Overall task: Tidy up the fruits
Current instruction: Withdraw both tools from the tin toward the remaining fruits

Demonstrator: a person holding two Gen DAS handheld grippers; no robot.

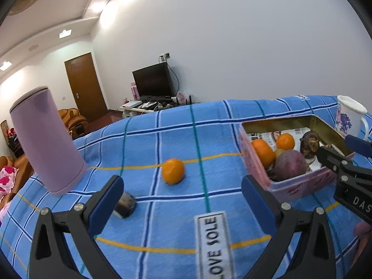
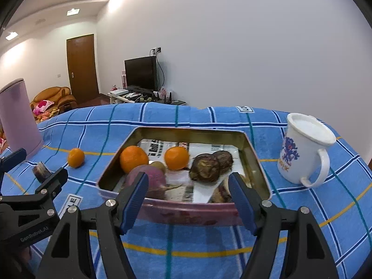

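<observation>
We see most fruits already in the tin [image 2: 186, 132], but one orange [image 1: 173, 171] still sits alone on the blue cloth [image 1: 162, 220] beside it, and our left gripper [image 1: 182, 205] and right gripper [image 2: 188, 203] are both open, holding nothing.

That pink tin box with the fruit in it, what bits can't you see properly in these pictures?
- Pink rectangular tin box, right wrist view: the right tongs' blue fingers cover its front corners and part of the purple round fruit.
- Left wrist view: the tin's near wall hides the lower fruit.
- Small dark object on the blue checked cloth: blurred, partly behind the left tongs' finger; cannot tell what it is.
</observation>
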